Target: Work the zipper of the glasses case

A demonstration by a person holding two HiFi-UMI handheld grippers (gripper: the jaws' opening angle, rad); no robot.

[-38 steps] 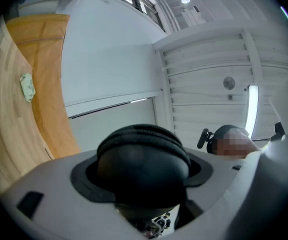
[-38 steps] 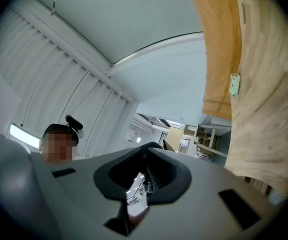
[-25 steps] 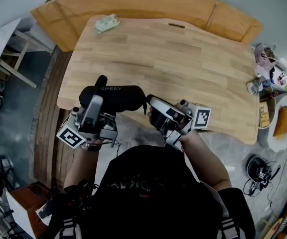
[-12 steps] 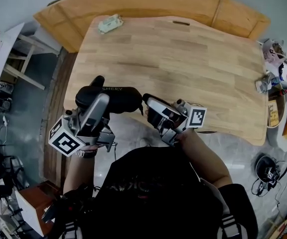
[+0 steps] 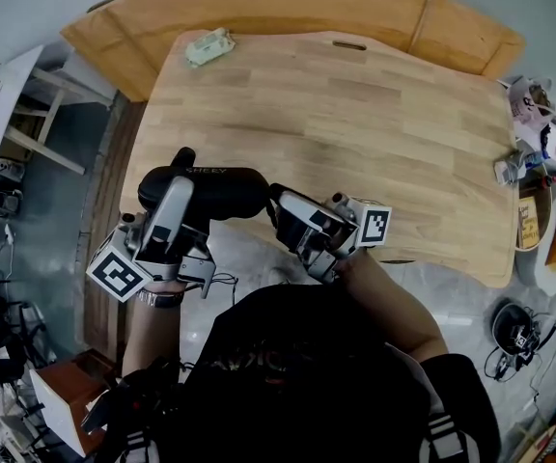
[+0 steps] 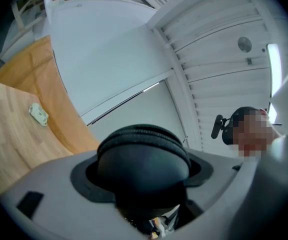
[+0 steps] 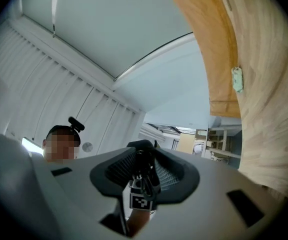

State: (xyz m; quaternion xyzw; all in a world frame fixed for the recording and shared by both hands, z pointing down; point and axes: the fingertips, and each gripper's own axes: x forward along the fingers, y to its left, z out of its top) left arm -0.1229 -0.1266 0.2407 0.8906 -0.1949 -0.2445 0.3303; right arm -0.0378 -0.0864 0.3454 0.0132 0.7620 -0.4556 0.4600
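Clamping the glasses case (image 5: 225, 193) in the left claw (image 5: 180, 167); just opening the right claw (image 5: 280, 204), apart, around the zipper pull (image 7: 144, 169).

We can read one word. It stands in small white letters on top of the black glasses case (image 5: 222, 193). It looks like "SHEEY", but the letters are tiny and we are not sure of each one. A little tag (image 7: 143, 202) shows a black-and-white square pattern, no letters.
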